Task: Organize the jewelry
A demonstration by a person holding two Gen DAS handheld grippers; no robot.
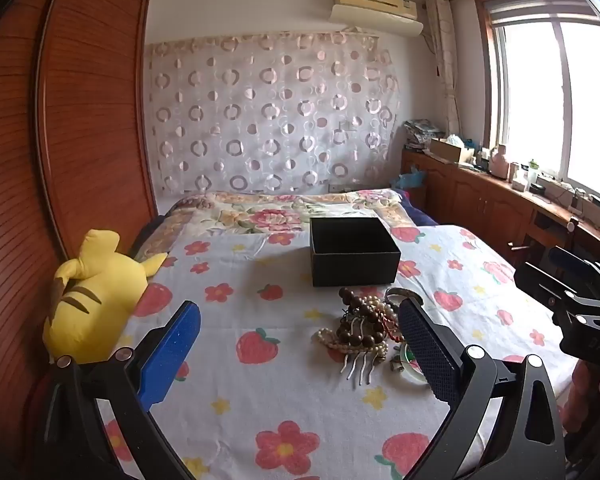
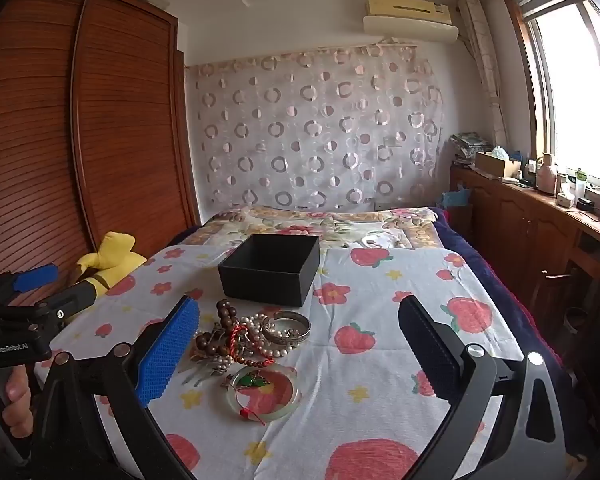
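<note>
While the left gripper gapes with nothing between its pads, the jewelry pile lies just ahead, the black box beyond. The right gripper (equally wide, holding nothing) faces a jade bangle between its fingers.

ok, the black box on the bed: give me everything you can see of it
The black box is a square, open-topped container with no lid in view, matte and dark inside and out, looking like rigid card. It stands upright on the strawberry-print sheet, corner-on in the right wrist view, face-on in the left. What shows of its interior looks empty; the floor is not fully visible. The jewelry pile lies just in front of it, apart. Neither gripper touches it.
</note>
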